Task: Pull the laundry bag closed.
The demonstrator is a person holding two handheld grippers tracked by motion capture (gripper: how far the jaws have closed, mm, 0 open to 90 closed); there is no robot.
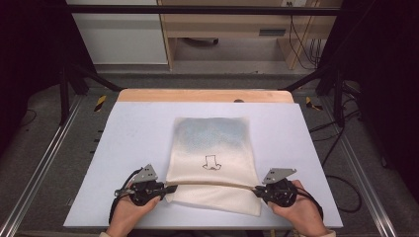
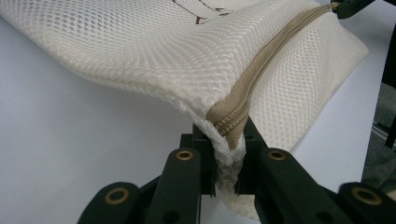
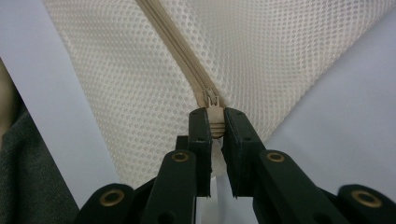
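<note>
A cream mesh bag with a small black drawing lies flat on the pale table mat. A tan zipper runs across the bag near its front edge and looks closed along its length. At the zipper's left end my left gripper is shut on the bag's corner, the mesh bunched between its jaws. My right gripper sits at the zipper's right end, shut on the zipper pull. The zipper stretches taut between the two, lifted slightly off the mat.
A wooden strip borders the mat's far side. Metal rails run along both sides of the table, and black cables lie on the floor at right. Cabinets stand beyond the table.
</note>
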